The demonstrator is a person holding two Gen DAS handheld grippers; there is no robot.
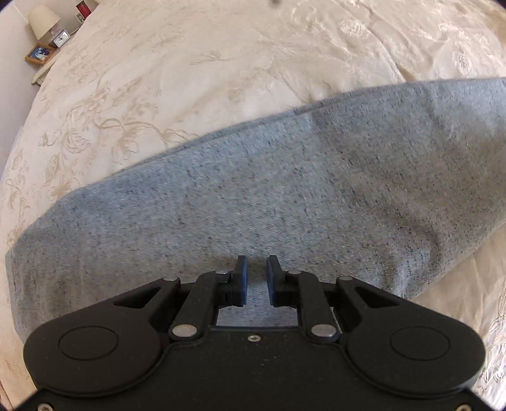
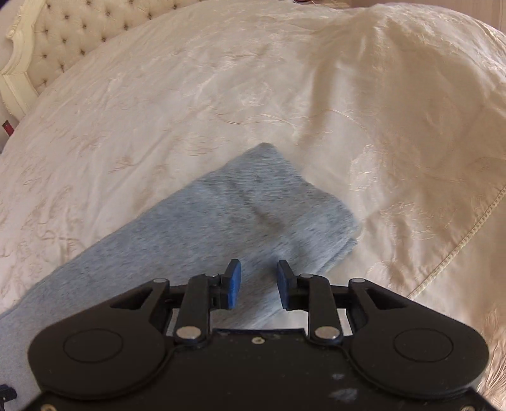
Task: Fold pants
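Note:
Light blue denim pants [image 1: 253,189] lie as a long flat band across the cream bedspread [image 1: 189,63], running from lower left to upper right in the left wrist view. My left gripper [image 1: 256,262] hovers over the near edge of that band, its blue pads a narrow gap apart with nothing pinched between them. In the right wrist view one squared end of the pants [image 2: 240,208] points away toward the bed's middle. My right gripper [image 2: 258,267] stands open over the near part of that end, holding nothing.
A nightstand at the far left carries a lamp [image 1: 44,20], a small clock [image 1: 61,39] and a framed picture [image 1: 39,54]. A tufted headboard [image 2: 57,34] is at the upper left. The bedspread rises over a mound [image 2: 411,79] at the right.

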